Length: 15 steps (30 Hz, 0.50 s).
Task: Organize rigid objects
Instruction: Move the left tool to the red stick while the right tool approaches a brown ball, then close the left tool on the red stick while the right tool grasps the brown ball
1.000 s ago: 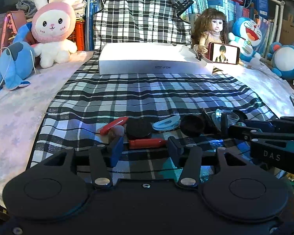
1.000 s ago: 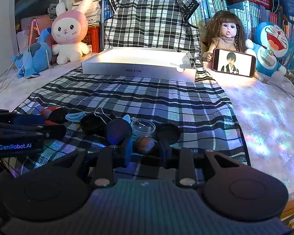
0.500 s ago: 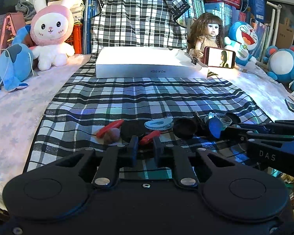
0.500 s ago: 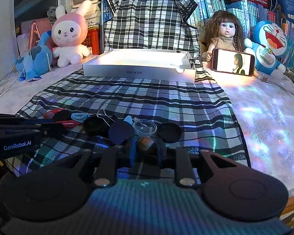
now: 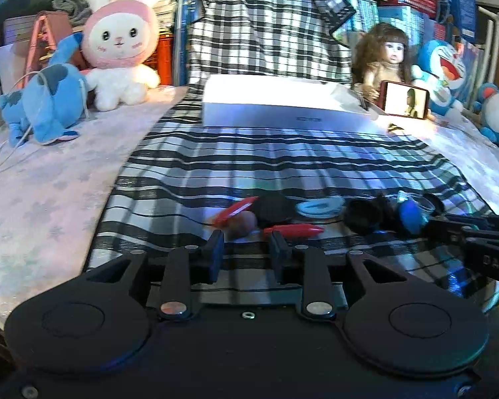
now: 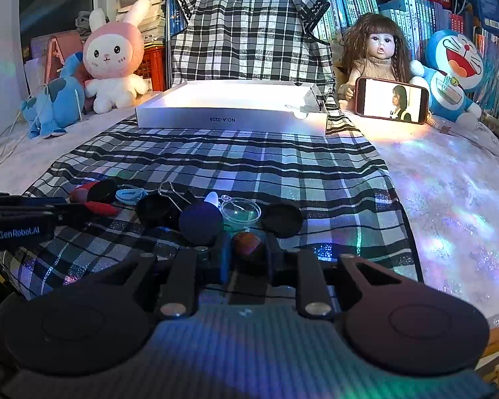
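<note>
Small rigid items lie in a row on the checked cloth. They include two red pieces, a brown ball, black discs, a pale blue ring and a dark blue disc. A clear lid and a wire clip lie among them. My left gripper is just short of the brown ball and red piece. Its jaws are opening, with nothing between the pads. My right gripper is shut on another brown ball. A white box stands open at the back.
A phone leans on a doll right of the box. Plush toys sit at the back left, blue ones at the back right. Each gripper shows at the other view's edge. A pale sheet flanks the cloth.
The left jaws went from wide to nearly shut by the red piece, then parted again; the red piece now lies flat. The right jaws closed on the brown ball.
</note>
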### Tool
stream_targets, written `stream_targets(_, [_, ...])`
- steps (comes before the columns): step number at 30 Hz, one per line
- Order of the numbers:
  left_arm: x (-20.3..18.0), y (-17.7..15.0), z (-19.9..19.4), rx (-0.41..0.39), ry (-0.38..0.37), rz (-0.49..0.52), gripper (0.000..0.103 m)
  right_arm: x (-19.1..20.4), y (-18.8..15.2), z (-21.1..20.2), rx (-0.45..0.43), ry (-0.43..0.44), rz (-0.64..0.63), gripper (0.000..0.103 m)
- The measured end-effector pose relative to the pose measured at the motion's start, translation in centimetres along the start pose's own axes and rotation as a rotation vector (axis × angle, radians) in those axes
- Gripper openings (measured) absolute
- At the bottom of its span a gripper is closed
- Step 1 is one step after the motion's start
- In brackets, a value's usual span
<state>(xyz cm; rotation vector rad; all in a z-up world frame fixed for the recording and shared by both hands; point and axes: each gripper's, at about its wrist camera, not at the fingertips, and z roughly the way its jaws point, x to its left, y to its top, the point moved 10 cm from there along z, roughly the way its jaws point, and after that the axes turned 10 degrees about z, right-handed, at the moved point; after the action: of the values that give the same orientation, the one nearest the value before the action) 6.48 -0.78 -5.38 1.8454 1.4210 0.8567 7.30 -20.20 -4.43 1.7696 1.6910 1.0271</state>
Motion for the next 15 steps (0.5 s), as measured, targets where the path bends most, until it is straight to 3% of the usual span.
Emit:
stream_targets(5, [-0.3,0.0,-0.3,-0.007,-0.034,-0.005,0.031,0.0,-0.1,0.0,0.002,0.000,0.006,0.026])
stream_targets(9, [-1.7,0.3,-0.6,-0.026,-0.066,-0.005,0.048,0.0,-0.1,0.0,0.002,0.000,0.007,0.027])
stream_targets(15, [-2.9,0.6,0.0,-0.033,-0.029,0.008,0.061,0.0,-0.1,0.0,-0.001,-0.002,0.006,0.029])
